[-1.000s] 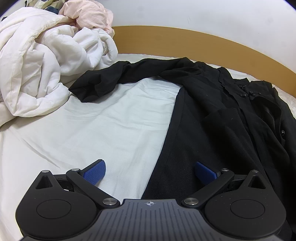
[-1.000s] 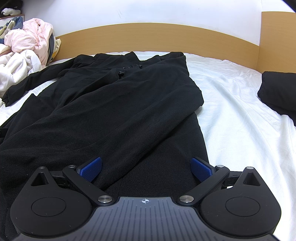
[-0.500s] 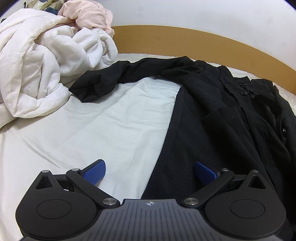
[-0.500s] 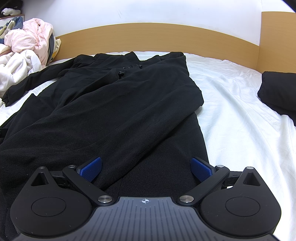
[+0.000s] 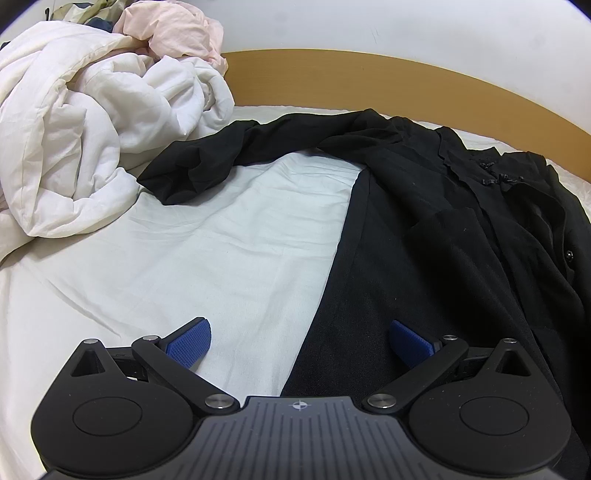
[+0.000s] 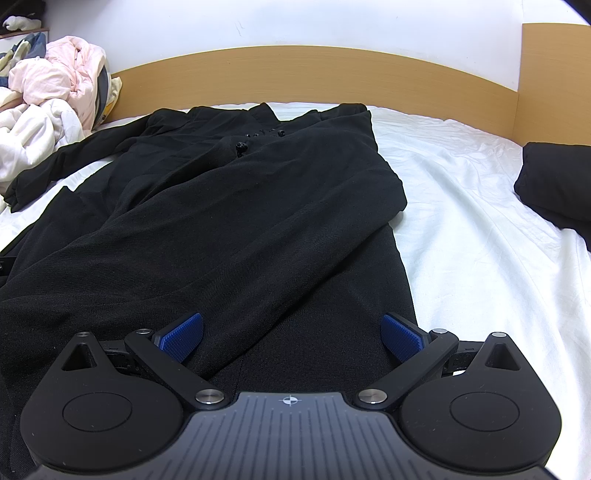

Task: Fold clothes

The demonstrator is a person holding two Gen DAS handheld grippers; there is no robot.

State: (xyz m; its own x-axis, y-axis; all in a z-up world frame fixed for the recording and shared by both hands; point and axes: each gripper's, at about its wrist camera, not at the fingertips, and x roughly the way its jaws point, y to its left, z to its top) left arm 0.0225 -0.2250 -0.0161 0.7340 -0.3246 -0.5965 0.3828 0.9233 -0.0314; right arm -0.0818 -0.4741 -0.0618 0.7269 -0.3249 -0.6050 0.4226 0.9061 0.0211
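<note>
A long black garment [image 6: 229, 221] with knot buttons at the collar lies spread on the white bed sheet [image 6: 480, 229]. Its right sleeve is folded in over the body. Its left sleeve [image 5: 229, 162] stretches out toward the white duvet. My left gripper [image 5: 299, 341] is open and empty, low over the garment's left hem edge [image 5: 332, 295], one pad over the sheet and one over the cloth. My right gripper [image 6: 291, 338] is open and empty, low over the garment's lower right part.
A crumpled white duvet [image 5: 74, 147] with pink cloth [image 5: 173, 29] on top is piled at the left. A folded black item [image 6: 557, 184] lies at the right on the sheet. A wooden headboard [image 6: 295, 74] runs along the far side.
The left view has shifted slightly, with the garment sitting a little further right and lower in frame. The right gripper has not moved. Both grippers stay open.
</note>
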